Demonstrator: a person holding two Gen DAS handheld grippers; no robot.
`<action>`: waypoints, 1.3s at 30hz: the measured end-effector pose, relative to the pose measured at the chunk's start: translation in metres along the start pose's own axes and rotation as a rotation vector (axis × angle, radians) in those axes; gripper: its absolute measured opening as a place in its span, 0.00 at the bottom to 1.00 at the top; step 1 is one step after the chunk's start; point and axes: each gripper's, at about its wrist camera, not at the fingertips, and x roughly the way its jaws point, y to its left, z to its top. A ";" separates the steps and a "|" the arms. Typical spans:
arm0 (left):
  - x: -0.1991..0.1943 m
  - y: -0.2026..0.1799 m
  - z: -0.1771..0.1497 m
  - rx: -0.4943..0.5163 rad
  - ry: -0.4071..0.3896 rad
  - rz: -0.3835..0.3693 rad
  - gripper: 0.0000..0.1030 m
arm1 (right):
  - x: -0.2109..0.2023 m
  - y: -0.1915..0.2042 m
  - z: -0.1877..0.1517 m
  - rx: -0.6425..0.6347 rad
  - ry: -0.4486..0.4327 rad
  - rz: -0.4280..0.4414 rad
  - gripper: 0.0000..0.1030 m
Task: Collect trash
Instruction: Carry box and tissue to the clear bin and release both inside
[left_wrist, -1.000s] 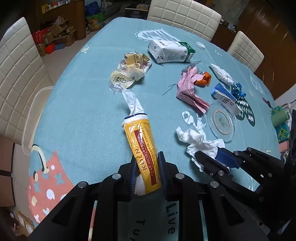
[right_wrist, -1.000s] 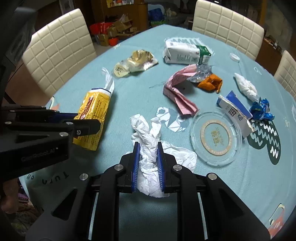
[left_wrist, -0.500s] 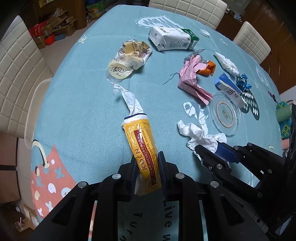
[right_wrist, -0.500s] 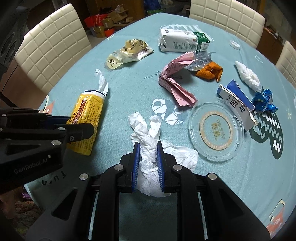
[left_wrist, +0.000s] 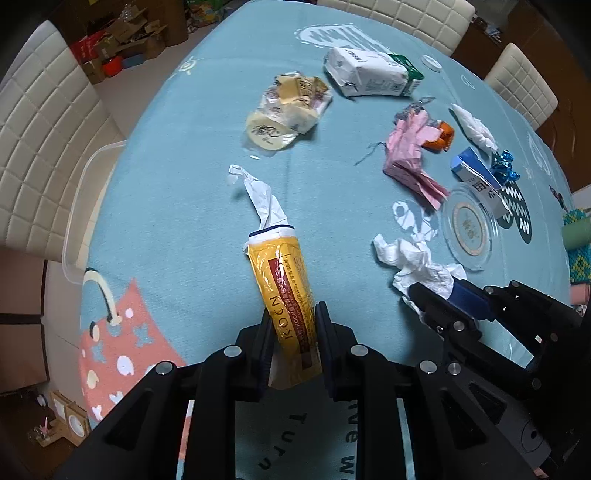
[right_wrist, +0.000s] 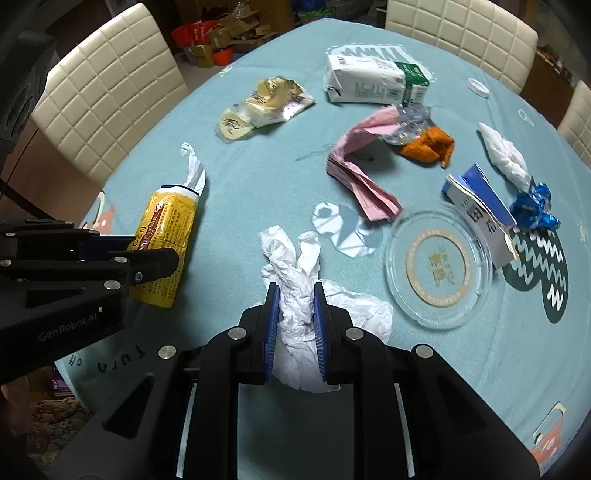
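A yellow tissue pack (left_wrist: 286, 284) with a white sheet sticking out of its far end is pinched between the pads of my left gripper (left_wrist: 293, 314), which is shut on it. The same pack (right_wrist: 164, 232) shows at the left of the right wrist view. My right gripper (right_wrist: 295, 295) is shut on a crumpled white tissue (right_wrist: 295, 273), which spreads out under and beside the fingers. In the left wrist view that tissue (left_wrist: 410, 258) and the right gripper (left_wrist: 436, 295) sit at the right.
More trash lies on the blue tablecloth (right_wrist: 258, 173): a white milk carton (right_wrist: 373, 81), a cream wrapper (right_wrist: 262, 107), pink paper (right_wrist: 358, 166), an orange wrapper (right_wrist: 428, 146), a blue-white box (right_wrist: 476, 206), blue foil (right_wrist: 535, 206), another tissue (right_wrist: 504, 155), a glass dish (right_wrist: 439, 266). Chairs ring the table.
Both views have tilted a little more downward, so the table's things sit lower in the frames. Both grips are unchanged.
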 end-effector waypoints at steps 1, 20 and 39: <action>-0.001 0.003 0.000 -0.004 -0.003 0.005 0.21 | 0.000 0.003 0.003 -0.011 -0.003 0.003 0.20; -0.009 0.178 0.049 -0.258 -0.022 0.171 0.21 | 0.048 0.142 0.128 -0.312 0.036 0.142 0.20; 0.019 0.269 0.092 -0.356 -0.028 0.204 0.85 | 0.106 0.198 0.205 -0.403 0.075 0.147 0.20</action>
